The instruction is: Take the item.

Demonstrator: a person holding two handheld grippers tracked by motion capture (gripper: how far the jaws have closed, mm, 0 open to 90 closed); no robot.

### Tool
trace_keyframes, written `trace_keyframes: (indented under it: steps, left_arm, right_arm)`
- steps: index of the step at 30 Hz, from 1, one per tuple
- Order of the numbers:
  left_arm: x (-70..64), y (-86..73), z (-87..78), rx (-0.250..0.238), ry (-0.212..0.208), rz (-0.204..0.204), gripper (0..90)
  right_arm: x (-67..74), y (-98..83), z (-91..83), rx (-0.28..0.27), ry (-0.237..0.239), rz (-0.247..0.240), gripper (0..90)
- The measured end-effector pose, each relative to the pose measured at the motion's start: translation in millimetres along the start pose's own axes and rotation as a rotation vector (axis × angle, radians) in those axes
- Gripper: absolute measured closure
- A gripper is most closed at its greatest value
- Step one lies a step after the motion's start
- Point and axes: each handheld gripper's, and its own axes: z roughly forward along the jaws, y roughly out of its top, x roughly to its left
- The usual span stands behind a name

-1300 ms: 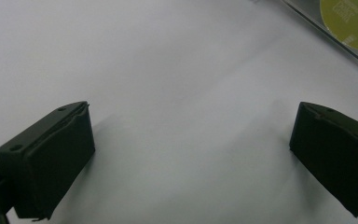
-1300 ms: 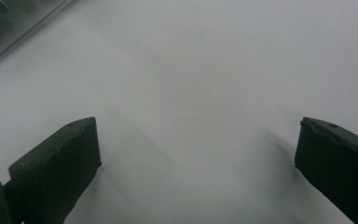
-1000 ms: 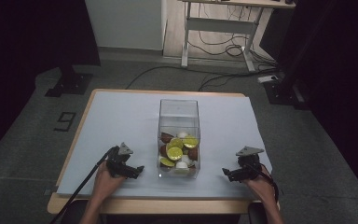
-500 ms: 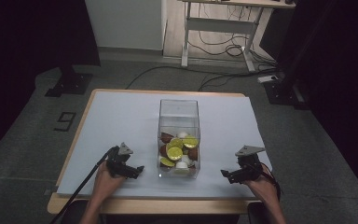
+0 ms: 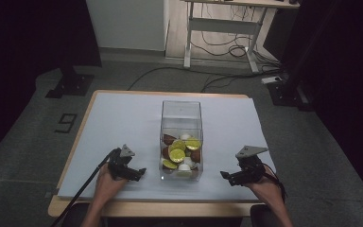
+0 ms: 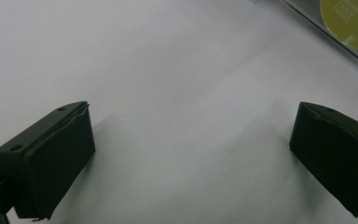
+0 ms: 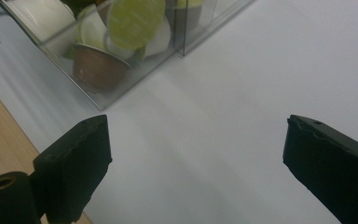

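Clear plastic box (image 5: 181, 113) standing mid-table on the white sheet (image 5: 123, 118), filled at the bottom with coffee capsules (image 5: 177, 154), lime-green lids and brown cups among white ones. Left gripper (image 5: 139, 172) just left of the box, jaws wide apart, nothing between. Right gripper (image 5: 225, 176) to the right, a little farther off, jaws just narrowing slightly, wide apart and empty.

My left gripper view crops the clear box (image 6: 335, 35) to one corner, lid print unreadable. Capsules (image 5: 182, 153) too small to count overhead
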Motion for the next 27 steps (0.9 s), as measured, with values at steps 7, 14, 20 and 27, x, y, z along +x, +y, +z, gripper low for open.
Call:
trace_keyframes:
  steps: [7,14,20,27]
  left_arm:
    - [0.0,0.0,0.0,0.0,0.0,0.0,0.0]
    - [0.0,0.0,0.0,0.0,0.0,0.0,0.0]
    - [0.0,0.0,0.1,0.0,0.0,0.0,0.0]
    - [0.0,0.0,0.0,0.0,0.0,0.0,0.0]
  right_arm:
    - [4.0,15.4,-0.4,-0.012,0.032,-0.011,8.5]
    - [7.3,30.0,1.8,-0.015,0.063,-0.035,8.8]
    - [10.3,43.0,6.1,-0.023,0.094,-0.064,8.5]
    - [12.3,54.5,12.7,-0.025,0.116,-0.072,8.6]
